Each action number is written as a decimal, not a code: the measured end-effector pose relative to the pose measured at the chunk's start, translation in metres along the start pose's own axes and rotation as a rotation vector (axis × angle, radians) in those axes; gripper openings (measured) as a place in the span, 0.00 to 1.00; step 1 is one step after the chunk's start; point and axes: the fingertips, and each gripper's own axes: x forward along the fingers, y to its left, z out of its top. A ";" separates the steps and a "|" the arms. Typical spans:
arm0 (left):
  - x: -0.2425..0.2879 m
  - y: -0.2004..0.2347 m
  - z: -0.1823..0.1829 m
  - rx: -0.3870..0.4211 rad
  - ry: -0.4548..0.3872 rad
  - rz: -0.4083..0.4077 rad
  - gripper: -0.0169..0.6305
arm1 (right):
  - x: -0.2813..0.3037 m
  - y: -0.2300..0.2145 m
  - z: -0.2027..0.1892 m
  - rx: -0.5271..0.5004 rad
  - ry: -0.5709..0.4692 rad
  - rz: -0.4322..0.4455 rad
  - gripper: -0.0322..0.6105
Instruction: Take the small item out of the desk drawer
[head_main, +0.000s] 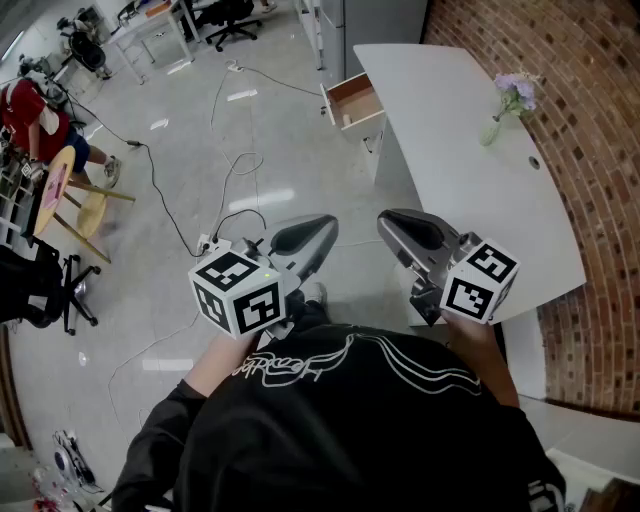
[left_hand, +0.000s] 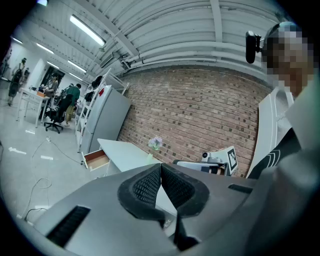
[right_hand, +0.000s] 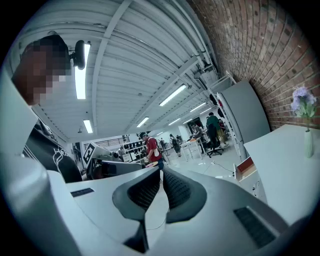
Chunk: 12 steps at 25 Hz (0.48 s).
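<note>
The white desk (head_main: 470, 170) stands along the brick wall, and its drawer (head_main: 355, 103) is pulled open at the far end, showing a brown inside. No small item can be made out in the drawer from here. My left gripper (head_main: 325, 222) and right gripper (head_main: 388, 220) are held side by side close to my chest, well short of the drawer. In the left gripper view the left gripper (left_hand: 161, 167) has its pads touching with nothing between them, and the drawer (left_hand: 96, 159) lies far ahead. The right gripper (right_hand: 161, 172) is also shut and empty, with the drawer (right_hand: 245, 167) off to its right.
A vase of purple flowers (head_main: 510, 100) stands on the desk near the wall. Cables and a power strip (head_main: 207, 241) lie on the floor ahead. A wooden stool (head_main: 75, 195) and a person in red (head_main: 25, 110) are at the left. A grey cabinet (left_hand: 107, 120) stands beyond the desk.
</note>
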 end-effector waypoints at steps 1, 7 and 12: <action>-0.001 -0.001 0.000 -0.006 0.003 0.000 0.06 | 0.000 0.002 0.001 0.000 0.002 0.002 0.13; -0.005 -0.009 0.005 0.005 -0.001 0.004 0.06 | -0.004 0.008 0.005 -0.020 0.004 0.021 0.13; 0.001 -0.005 0.000 0.003 0.001 0.025 0.06 | -0.005 -0.002 0.003 -0.020 0.001 0.021 0.13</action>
